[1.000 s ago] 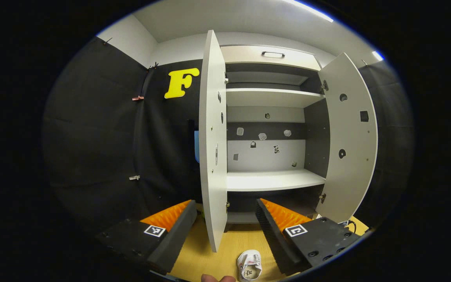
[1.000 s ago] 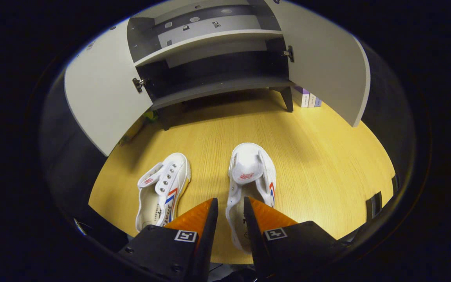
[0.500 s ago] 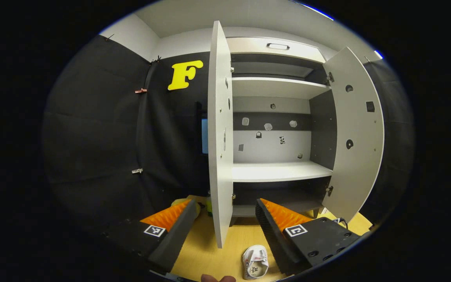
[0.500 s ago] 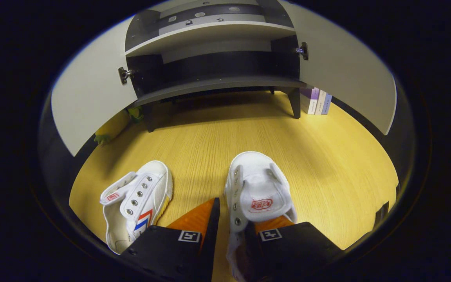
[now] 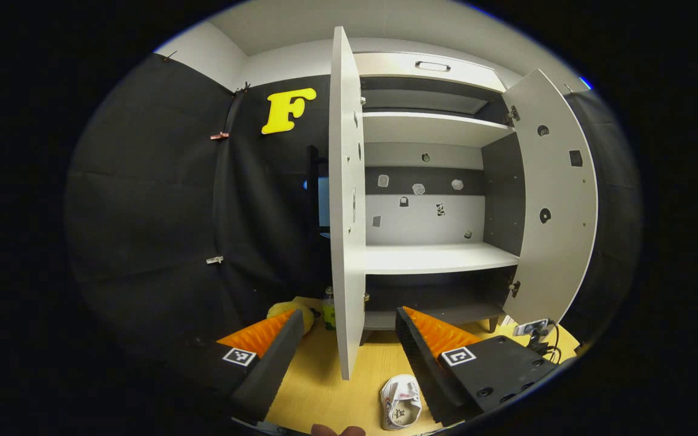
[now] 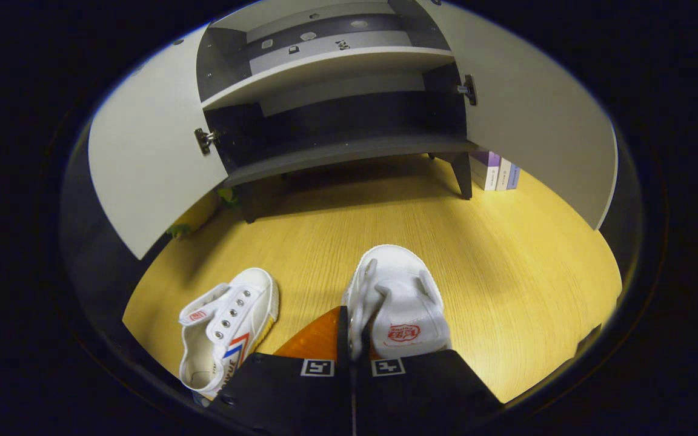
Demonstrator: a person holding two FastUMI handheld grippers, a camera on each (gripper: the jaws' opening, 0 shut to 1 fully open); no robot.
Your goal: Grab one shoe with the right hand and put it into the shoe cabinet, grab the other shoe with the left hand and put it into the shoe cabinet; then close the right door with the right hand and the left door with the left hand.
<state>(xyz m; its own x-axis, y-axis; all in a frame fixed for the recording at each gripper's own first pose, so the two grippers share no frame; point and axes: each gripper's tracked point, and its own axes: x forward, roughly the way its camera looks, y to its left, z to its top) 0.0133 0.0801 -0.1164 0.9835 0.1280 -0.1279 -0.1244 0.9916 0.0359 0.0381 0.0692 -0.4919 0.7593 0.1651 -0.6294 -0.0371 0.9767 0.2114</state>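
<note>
**Right jaws pinch one shoe; left jaws spread**

In the right gripper view, the left shoe (image 6: 225, 330) lies on the floor (image 6: 506, 242) beside the right gripper (image 6: 355, 339), whose jaws pinch the side wall of the right shoe (image 6: 400, 297). Ahead, the cabinet (image 6: 337, 139) stands open. In the left gripper view, the left gripper (image 5: 346, 339) hangs with jaws spread before the left door (image 5: 346, 212).

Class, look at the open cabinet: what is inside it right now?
The cabinet holds bare shelves and small marks on its back panel; no shoes inside. The left door hides the interior's left edge.
</note>
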